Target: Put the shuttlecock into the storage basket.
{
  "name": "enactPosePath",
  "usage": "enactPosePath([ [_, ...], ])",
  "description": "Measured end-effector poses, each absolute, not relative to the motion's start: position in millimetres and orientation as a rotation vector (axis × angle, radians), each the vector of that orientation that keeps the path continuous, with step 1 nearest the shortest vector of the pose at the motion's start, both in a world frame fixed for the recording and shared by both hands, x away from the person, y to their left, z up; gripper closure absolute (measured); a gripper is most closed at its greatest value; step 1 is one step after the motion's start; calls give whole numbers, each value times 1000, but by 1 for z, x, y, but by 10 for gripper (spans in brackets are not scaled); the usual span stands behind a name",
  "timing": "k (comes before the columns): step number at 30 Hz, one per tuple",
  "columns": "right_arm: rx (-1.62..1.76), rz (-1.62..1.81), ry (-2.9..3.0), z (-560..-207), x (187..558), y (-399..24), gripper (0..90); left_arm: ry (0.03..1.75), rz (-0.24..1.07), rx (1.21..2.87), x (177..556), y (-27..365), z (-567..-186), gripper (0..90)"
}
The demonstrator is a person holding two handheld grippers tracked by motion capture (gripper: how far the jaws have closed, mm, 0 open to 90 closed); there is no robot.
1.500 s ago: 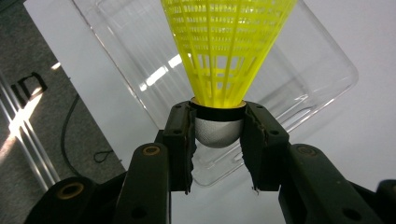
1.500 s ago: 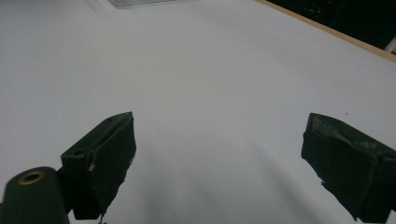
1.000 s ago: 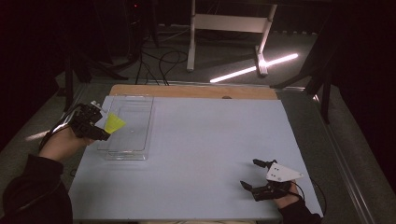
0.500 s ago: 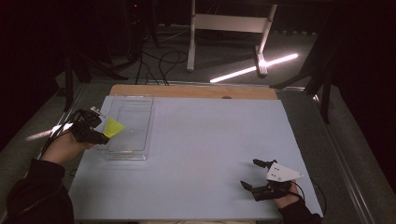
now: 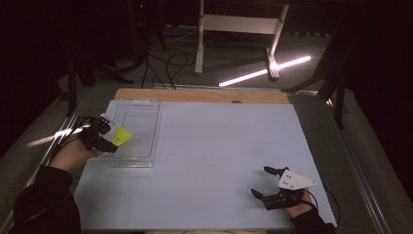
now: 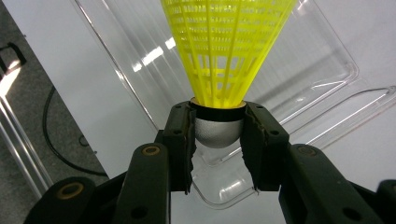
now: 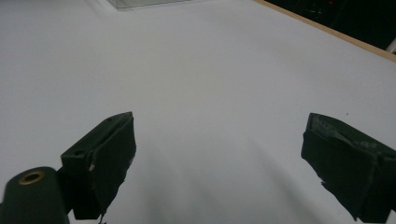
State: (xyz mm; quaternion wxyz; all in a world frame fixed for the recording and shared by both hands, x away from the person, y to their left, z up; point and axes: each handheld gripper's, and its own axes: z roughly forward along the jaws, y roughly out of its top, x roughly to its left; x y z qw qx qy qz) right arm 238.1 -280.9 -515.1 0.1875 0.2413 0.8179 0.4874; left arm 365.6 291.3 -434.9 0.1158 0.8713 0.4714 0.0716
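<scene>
A yellow plastic shuttlecock [image 6: 229, 51] with a silvery rounded base is clamped by that base between the jaws of my left gripper [image 6: 218, 135]. In the high view the left gripper [image 5: 103, 137] hangs over the left side of a clear plastic tray [image 5: 146, 114], with the shuttlecock [image 5: 122, 136] pointing to the right into it. My right gripper [image 5: 263, 183] rests low near the table's front right corner, jaws wide apart. In the right gripper view its jaws [image 7: 219, 158] stand open over bare white table with nothing between them.
The white table surface [image 5: 219, 141] has a wooden strip [image 5: 195, 95] along its far edge. Past the table, cables lie on the dark floor [image 5: 165, 63], beside a white stand [image 5: 238, 24] and a bright light bar [image 5: 265, 70]. A corner of the clear tray [image 7: 140, 3] shows at the top of the right gripper view.
My left gripper has sunk lower with the shuttlecock and shifted toward the near end of the tray. The right gripper has stayed where it was.
</scene>
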Motion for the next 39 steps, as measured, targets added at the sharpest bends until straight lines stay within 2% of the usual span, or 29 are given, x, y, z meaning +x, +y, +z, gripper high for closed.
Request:
enactPosePath([
  [20,682,1369,2302,-515,238,-281,99,1381,156,2628,368,285,-437,637],
  [26,679,1370,2302,-515,238,-281,100,1386,190,2594,370,282,-425,422],
  [27,681,1371,2300,-515,238,-281,100,1379,185,2590,370,282,-423,418],
  [30,683,1371,2301,-515,238,-281,100,1367,197,2583,369,280,-419,323],
  [33,680,1370,2302,-515,238,-281,100,1368,202,2577,369,279,-417,256],
  [39,682,1370,2301,-515,238,-281,99,1359,199,2560,368,276,-415,182],
])
